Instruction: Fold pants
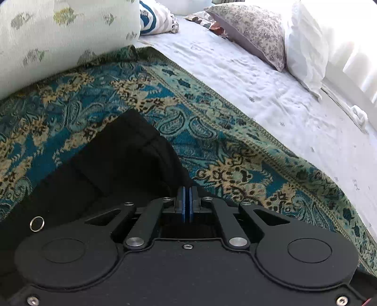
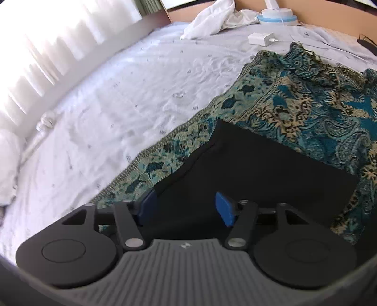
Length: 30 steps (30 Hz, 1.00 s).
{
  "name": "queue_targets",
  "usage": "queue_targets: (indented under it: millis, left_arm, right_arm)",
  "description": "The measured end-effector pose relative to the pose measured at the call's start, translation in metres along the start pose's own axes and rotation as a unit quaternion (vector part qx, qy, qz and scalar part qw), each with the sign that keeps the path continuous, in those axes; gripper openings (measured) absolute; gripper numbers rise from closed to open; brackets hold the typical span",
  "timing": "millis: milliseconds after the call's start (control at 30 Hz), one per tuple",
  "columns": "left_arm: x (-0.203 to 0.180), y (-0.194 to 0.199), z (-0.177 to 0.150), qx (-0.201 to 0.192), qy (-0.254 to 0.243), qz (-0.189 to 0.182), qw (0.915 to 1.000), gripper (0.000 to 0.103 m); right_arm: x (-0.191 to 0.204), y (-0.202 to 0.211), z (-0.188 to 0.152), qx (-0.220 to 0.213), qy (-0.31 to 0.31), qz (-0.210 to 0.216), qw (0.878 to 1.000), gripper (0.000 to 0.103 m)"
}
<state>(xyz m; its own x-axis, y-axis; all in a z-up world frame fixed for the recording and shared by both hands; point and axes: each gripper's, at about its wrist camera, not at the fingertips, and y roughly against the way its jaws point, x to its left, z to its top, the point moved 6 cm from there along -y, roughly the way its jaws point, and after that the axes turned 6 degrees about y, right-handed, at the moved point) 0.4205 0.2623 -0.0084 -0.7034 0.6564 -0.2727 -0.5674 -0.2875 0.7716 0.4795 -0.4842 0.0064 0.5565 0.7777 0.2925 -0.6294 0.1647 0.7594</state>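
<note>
The black pants (image 1: pixel 113 160) lie on a teal and gold paisley blanket (image 1: pixel 212 146) spread on the bed. My left gripper (image 1: pixel 187 190) has its blue pads pressed together at the pants' edge; whether cloth is pinched between them is hidden. A metal eyelet (image 1: pixel 37 223) shows on the cloth at the left. In the right wrist view the pants (image 2: pixel 271 169) lie flat with a straight far edge. My right gripper (image 2: pixel 186 202) is open just above the near part of the pants, its blue pads (image 2: pixel 225 208) apart and empty.
White bed sheet (image 2: pixel 117 98) beyond the blanket (image 2: pixel 318 101). Patterned pillows (image 1: pixel 254 30) and a white pillow (image 1: pixel 304 42) at the head. A pale floral cushion (image 1: pixel 59 35) sits at the blanket's far left. A white charger (image 2: pixel 260 38), crumpled white cloth (image 2: pixel 212 18) and a blue-white device (image 2: pixel 276 16) lie far off.
</note>
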Motion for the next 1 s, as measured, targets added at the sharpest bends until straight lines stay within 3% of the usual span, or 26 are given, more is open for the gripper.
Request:
queue_targets:
  millis: [233,333,433,500,533,600,633,733,1000]
  left_arm:
    - [0.009,-0.008,-0.002,0.000,0.000,-0.033,0.9995,0.005]
    - [0.011,-0.010,-0.002,-0.002,-0.003,-0.041,0.9992,0.006]
    - [0.011,-0.012,-0.003,-0.008,-0.015,-0.047,0.9988,0.006]
    - [0.011,-0.013,-0.004,-0.013,-0.023,-0.049,0.9984,0.006]
    - [0.011,-0.014,-0.004,-0.015,-0.026,-0.050,0.9983,0.006]
    - [0.010,-0.014,-0.004,-0.017,-0.033,-0.050,0.9981,0.007]
    - [0.010,-0.014,-0.004,-0.017,-0.034,-0.051,0.9980,0.007]
    - [0.010,-0.013,-0.004,-0.017,-0.032,-0.054,0.9979,0.006]
    - [0.018,0.001,-0.002,-0.012,-0.012,-0.065,0.9977,0.004]
  right_arm:
    - [0.029,-0.045,-0.006,0.021,-0.004,-0.035,0.999,0.091]
    - [0.042,-0.063,-0.008,0.021,0.010,-0.068,0.997,0.102]
    - [0.056,-0.076,-0.013,0.028,0.049,-0.121,0.991,0.103]
    - [0.063,-0.079,-0.018,0.030,0.080,-0.148,0.985,0.091]
    - [0.065,-0.077,-0.020,0.021,0.091,-0.153,0.984,0.079]
    - [0.066,-0.068,-0.021,0.004,0.095,-0.155,0.983,0.043]
    - [0.065,-0.061,-0.021,-0.002,0.098,-0.168,0.981,0.014]
    - [0.054,-0.045,-0.019,-0.009,0.089,-0.129,0.988,0.005]
    - [0.014,0.007,-0.019,-0.024,0.036,-0.053,0.998,0.004]
